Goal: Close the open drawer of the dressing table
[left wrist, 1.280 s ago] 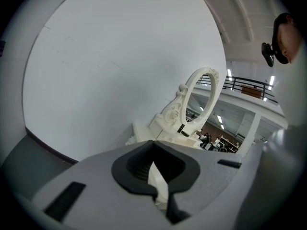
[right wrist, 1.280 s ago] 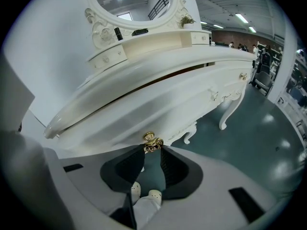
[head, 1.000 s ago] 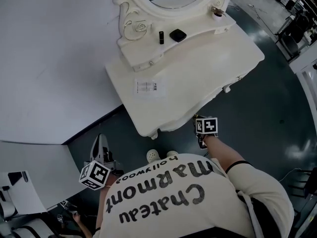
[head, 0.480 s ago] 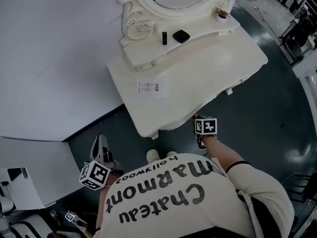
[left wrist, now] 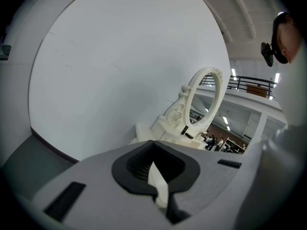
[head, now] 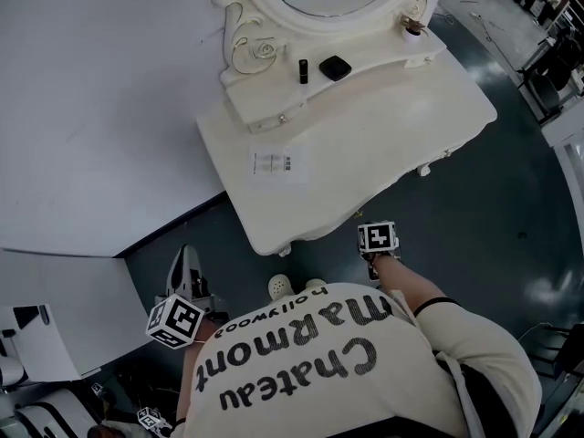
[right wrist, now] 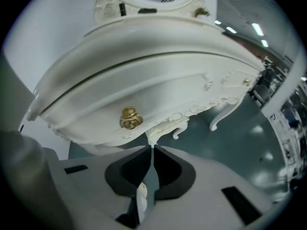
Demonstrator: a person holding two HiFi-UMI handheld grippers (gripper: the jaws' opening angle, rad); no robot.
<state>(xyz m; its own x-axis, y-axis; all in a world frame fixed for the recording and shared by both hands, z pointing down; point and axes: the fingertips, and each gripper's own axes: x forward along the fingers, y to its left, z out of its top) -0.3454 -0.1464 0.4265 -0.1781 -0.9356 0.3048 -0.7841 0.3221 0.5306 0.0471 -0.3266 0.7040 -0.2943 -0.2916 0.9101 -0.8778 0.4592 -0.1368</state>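
The white dressing table [head: 365, 135] with its oval mirror stands in front of me in the head view. Its curved drawer front [right wrist: 158, 99] with a brass knob [right wrist: 130, 118] fills the right gripper view; the seam under the tabletop is a thin dark line. My right gripper [right wrist: 152, 148] hangs just below and in front of that drawer front, right of the knob, shut with nothing between its pads. Its marker cube [head: 377, 238] shows at the table's near edge. My left gripper [head: 185, 254] is held low at the left, away from the table, shut and holding nothing.
On the mirror shelf stand a black lipstick [head: 303, 70], a black compact [head: 335, 67] and a small jar [head: 412, 30]. A paper label [head: 272, 162] lies on the tabletop. A white wall [head: 91, 108] runs along the left. The floor [head: 493, 208] is dark.
The right gripper's marker cube has shifted slightly down and tilted at the table's near edge. The left gripper has stayed where it was.
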